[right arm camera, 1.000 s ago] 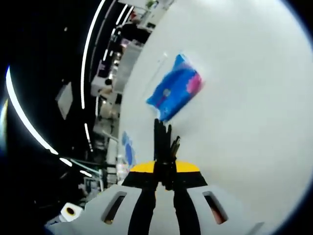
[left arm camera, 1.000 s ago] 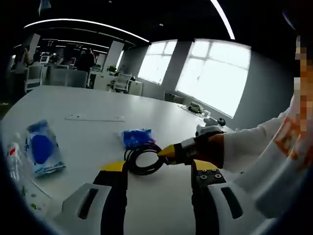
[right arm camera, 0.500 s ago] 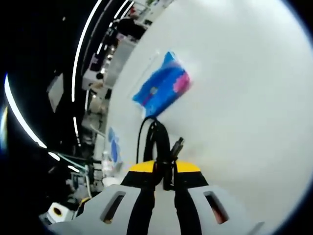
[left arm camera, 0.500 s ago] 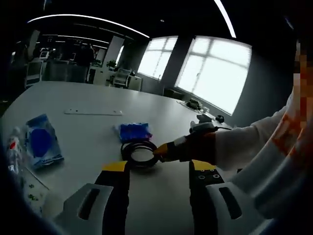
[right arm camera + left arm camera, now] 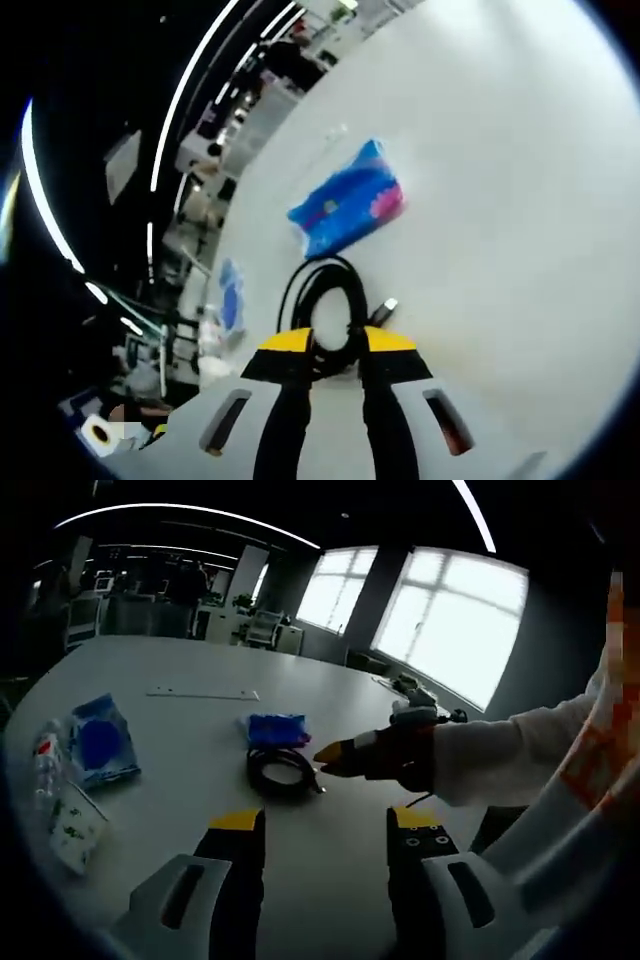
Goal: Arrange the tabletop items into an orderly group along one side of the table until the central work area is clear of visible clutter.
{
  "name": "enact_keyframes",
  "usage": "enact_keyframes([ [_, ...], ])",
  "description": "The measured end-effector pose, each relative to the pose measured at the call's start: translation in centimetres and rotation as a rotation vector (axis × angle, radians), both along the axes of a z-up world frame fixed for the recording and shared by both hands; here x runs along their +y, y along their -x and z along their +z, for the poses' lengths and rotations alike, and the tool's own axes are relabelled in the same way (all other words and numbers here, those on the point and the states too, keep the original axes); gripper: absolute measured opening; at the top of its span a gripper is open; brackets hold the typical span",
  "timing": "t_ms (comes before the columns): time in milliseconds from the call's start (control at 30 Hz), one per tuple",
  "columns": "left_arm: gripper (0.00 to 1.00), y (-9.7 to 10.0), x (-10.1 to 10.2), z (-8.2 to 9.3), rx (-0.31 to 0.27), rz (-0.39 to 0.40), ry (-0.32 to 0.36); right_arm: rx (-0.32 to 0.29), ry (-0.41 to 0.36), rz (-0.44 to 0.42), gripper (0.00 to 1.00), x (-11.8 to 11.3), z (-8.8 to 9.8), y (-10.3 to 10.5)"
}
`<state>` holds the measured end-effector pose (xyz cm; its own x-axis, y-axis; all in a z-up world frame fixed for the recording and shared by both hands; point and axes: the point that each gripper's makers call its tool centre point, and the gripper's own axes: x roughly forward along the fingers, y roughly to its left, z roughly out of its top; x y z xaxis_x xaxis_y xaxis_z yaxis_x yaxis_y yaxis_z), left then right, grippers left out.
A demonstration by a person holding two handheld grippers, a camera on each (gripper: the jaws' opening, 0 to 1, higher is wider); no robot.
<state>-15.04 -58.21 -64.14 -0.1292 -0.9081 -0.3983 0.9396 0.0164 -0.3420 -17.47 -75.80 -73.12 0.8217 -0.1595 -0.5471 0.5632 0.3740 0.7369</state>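
Note:
A black coiled cable [image 5: 283, 770] lies flat on the white table [image 5: 170, 720], just in front of a blue tissue packet [image 5: 275, 728]. My right gripper [image 5: 335, 755] comes in from the right, with its yellow tips at the coil's right edge. In the right gripper view its jaws stand apart around the near side of the coil [image 5: 325, 305], so the right gripper [image 5: 337, 345] is open; the cable's plug [image 5: 385, 308] lies beside one jaw. The blue packet [image 5: 345, 210] lies beyond the coil. My left gripper [image 5: 326, 822] is open and holds nothing, a little short of the coil.
At the table's left side lie a second blue packet [image 5: 100, 745], a small bottle [image 5: 45, 768] and a white wrapper [image 5: 75, 825]. A thin white strip [image 5: 203, 693] lies farther back. A white sleeve [image 5: 500, 765] reaches in from the right. Office desks and windows stand behind.
The right gripper brought the upright coil down flat onto the table beside the blue packet, then its jaws parted and let go of the cable. The left gripper stayed open.

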Motion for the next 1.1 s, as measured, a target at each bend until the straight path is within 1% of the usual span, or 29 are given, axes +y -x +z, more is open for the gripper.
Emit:
enact_keyframes([
  [67, 0.50, 0.7, 0.6, -0.1, -0.013, -0.005, -0.015, -0.005, 0.012, 0.006, 0.20, 0.3, 0.1, 0.4],
  [133, 0.51, 1.4, 1.2, -0.2, -0.031, -0.009, -0.030, -0.006, 0.039, 0.023, 0.26, 0.7, 0.2, 1.0],
  [167, 0.51, 1.6, 1.5, -0.2, -0.030, -0.008, -0.031, -0.004, 0.054, 0.046, 0.29, 1.0, 0.3, 1.3],
  [200, 0.51, 1.7, 1.7, -0.1, -0.024, 0.000, -0.033, -0.002, 0.086, 0.074, 0.31, 1.2, 0.5, 1.5],
  [267, 0.53, 1.7, 2.1, 0.1, 0.002, 0.039, -0.017, 0.012, 0.141, 0.108, 0.32, 1.3, 0.8, 2.0],
  [333, 0.55, 1.4, 2.6, -0.2, 0.005, 0.059, -0.022, 0.014, 0.169, 0.112, 0.35, 1.4, 1.2, 2.7],
  [367, 0.56, 1.2, 2.7, -0.4, 0.000, 0.069, -0.032, 0.015, 0.169, 0.112, 0.37, 1.6, 1.5, 2.9],
  [400, 0.57, 0.5, 2.9, -0.7, -0.021, 0.086, -0.046, 0.023, 0.185, 0.117, 0.39, 1.8, 1.8, 3.4],
  [433, 0.59, -0.3, 3.0, -1.1, -0.057, 0.111, -0.064, 0.027, 0.205, 0.129, 0.41, 1.9, 2.1, 3.6],
  [467, 0.61, -1.3, 3.0, -1.3, -0.096, 0.127, -0.081, 0.029, 0.247, 0.163, 0.42, 2.1, 2.4, 3.9],
  [567, 0.66, -3.1, 2.8, -1.5, -0.126, 0.166, -0.085, 0.050, 0.285, 0.206, 0.43, 2.6, 2.6, 4.4],
  [600, 0.67, -3.8, 2.7, -1.4, -0.127, 0.173, -0.081, 0.055, 0.274, 0.190, 0.44, 2.8, 2.7, 4.6],
  [667, 0.67, -5.0, 2.5, -1.3, -0.112, 0.193, -0.075, 0.061, 0.265, 0.169, 0.45, 2.9, 2.7, 4.8],
  [733, 0.66, -6.0, 2.3, -1.3, -0.103, 0.206, -0.073, 0.074, 0.269, 0.156, 0.45, 3.1, 3.0, 4.7],
  [833, 0.65, -7.8, 2.0, -1.2, -0.090, 0.228, -0.063, 0.085, 0.282, 0.150, 0.45, 3.9, 3.8, 4.0],
  [933, 0.63, -8.8, 1.7, -1.6, -0.074, 0.227, -0.056, 0.086, 0.285, 0.140, 0.45, 4.5, 4.3, 3.2],
  [1033, 0.62, -9.4, 1.6, -2.1, -0.066, 0.209, -0.059, 0.114, 0.297, 0.142, 0.45, 5.1, 4.5, 2.8],
  [1100, 0.61, -10.0, 1.8, -2.1, -0.074, 0.201, -0.062, 0.123, 0.300, 0.149, 0.45, 5.7, 4.7, 2.4],
])
